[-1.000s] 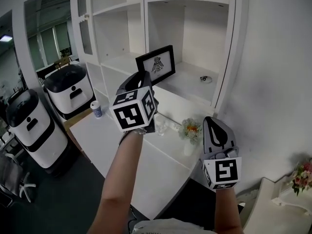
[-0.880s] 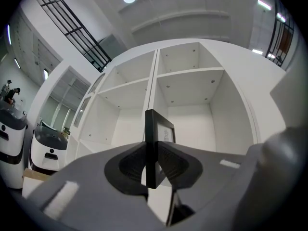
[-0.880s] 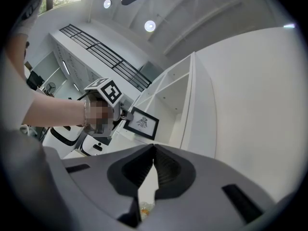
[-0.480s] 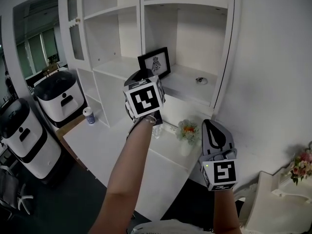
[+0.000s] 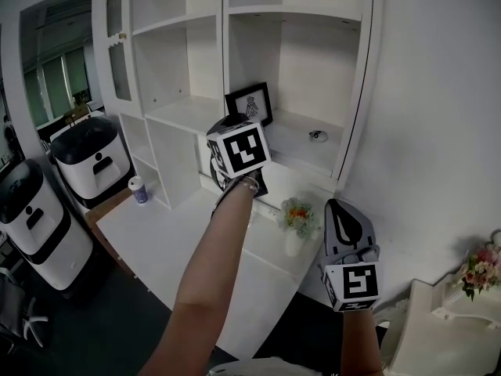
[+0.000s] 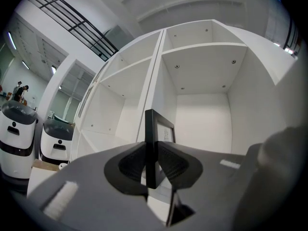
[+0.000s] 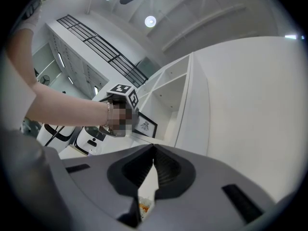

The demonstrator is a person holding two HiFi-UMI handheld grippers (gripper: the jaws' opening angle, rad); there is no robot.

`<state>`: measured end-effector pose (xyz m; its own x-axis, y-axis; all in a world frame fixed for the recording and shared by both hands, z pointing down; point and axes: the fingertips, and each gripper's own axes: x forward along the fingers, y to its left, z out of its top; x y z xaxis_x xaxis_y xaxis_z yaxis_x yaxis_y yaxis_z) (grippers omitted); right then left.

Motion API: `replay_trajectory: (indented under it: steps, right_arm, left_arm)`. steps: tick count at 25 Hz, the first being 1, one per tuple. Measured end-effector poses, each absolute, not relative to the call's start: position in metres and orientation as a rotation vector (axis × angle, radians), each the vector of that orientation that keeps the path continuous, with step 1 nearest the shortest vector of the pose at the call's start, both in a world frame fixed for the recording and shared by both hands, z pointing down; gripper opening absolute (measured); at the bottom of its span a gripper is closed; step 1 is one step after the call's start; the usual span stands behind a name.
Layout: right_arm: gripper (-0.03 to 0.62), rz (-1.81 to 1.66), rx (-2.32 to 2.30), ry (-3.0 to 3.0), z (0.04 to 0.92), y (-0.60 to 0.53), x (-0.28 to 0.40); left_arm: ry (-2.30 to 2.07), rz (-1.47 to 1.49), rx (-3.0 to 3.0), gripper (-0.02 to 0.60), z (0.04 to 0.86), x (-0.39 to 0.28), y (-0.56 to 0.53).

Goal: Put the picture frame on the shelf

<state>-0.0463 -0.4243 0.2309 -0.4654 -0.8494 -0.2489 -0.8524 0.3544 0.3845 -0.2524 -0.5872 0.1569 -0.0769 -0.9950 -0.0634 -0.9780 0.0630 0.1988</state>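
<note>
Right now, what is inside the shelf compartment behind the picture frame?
White walls and one small round object on the compartment's floor, at the right. The picture frame, clamped in the left gripper, covers the back left corner; what is there cannot be seen.

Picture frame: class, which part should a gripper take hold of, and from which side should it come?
Take the picture frame by its thin black border, coming edge-on from the open front of the shelf. It is flat and upright, so only its thickness fits between narrow jaws. The left gripper is shut on it this way.
</note>
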Motion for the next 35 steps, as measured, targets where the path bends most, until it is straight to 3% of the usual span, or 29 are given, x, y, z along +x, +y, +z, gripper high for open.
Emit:
replay_trajectory:
  steps: [13, 23, 35]
  right_arm:
    - [0.009, 0.746, -1.598, 2.597, 0.231, -0.418, -0.052]
    - [0.009, 0.756, -1.581, 2.598, 0.226, -0.410, -0.059]
    - [0.009, 0.761, -1.591, 2.564, 0.215, -0.386, -0.086]
  left_arm:
    - [-2.115, -0.343, 2.017, 0.081, 0.155, -0.244, -0.597]
    - [-2.137, -0.330, 2.142, 0.304, 0.146, -0.237, -0.580]
    - [-2.155, -0.097, 2.450, 0.310, 0.134, -0.248, -0.523]
